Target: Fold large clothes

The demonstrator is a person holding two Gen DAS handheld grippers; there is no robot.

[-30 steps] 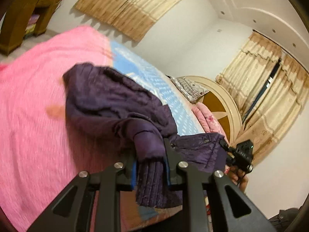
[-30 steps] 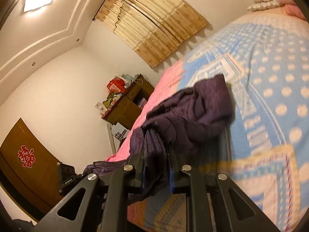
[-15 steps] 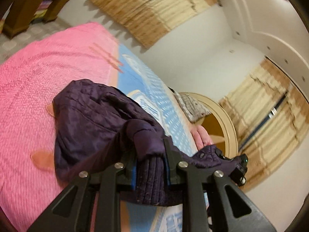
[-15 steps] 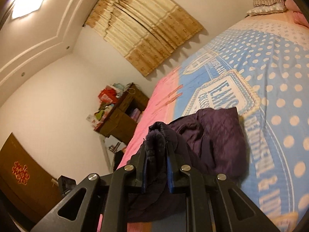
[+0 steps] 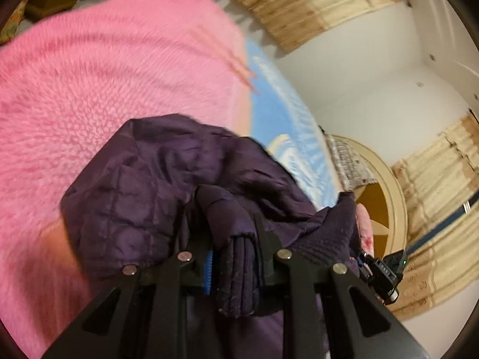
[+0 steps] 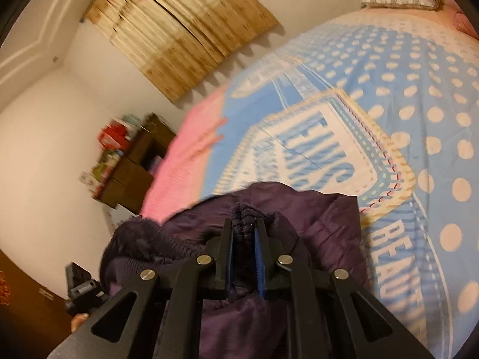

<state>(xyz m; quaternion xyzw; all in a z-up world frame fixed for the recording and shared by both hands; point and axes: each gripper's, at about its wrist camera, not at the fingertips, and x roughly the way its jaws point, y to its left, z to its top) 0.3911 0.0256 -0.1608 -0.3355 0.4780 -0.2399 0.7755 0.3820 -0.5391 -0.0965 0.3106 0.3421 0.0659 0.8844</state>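
Purple quilted jacket [image 5: 155, 191] lies bunched on the bed, over the pink knitted blanket [image 5: 98, 77] and the edge of the blue polka-dot bedspread [image 6: 404, 113] printed with lettering. Beyond the bed stands a brown wooden shelf unit [image 6: 134, 167], its top and compartments holding blurred coloured items. Left tongs [image 5: 236, 257] are clamped on a ribbed knit cuff [image 5: 238, 272] of the jacket, and right tongs [image 6: 243, 248] are closed tight on another ribbed fold of it.
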